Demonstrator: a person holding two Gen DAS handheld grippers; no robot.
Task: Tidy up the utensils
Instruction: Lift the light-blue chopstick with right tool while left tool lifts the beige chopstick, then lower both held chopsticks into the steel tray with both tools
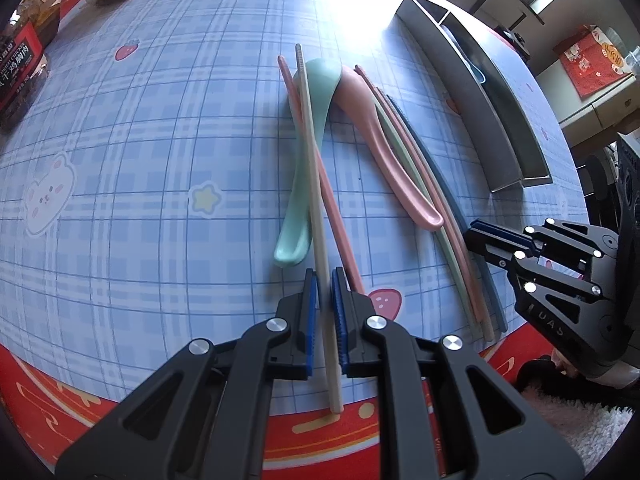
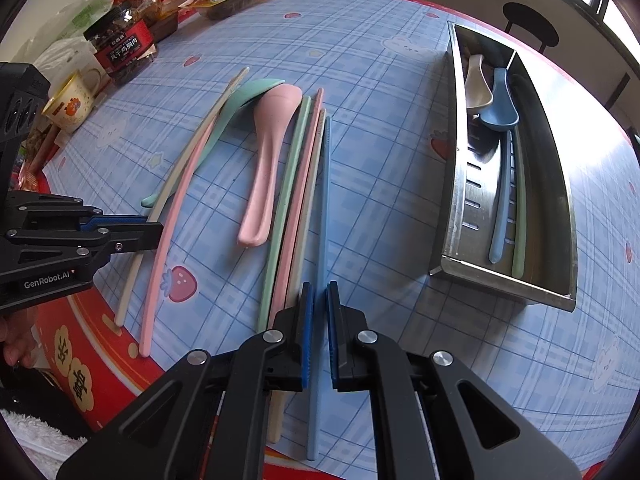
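Spoons and chopsticks lie on the blue checked tablecloth. My left gripper [image 1: 325, 280] is shut on a beige chopstick [image 1: 311, 160], which crosses a mint spoon [image 1: 306, 152] and a pink chopstick [image 1: 332, 208]. My right gripper [image 2: 320, 296] is shut on a blue chopstick [image 2: 325, 200], beside a beige, a pink and a green chopstick [image 2: 286, 196] and a pink spoon [image 2: 266, 164]. The steel utensil tray [image 2: 452, 184] at the right holds a beige spoon [image 2: 476, 84], a blue spoon [image 2: 500, 120] and a green chopstick [image 2: 519, 200].
Snack packets, a dark jar [image 2: 122, 50] and a mug [image 2: 70, 106] stand along the far left of the table. The red table edge [image 2: 80, 360] runs close below both grippers. A black stool [image 2: 530, 28] stands beyond the tray.
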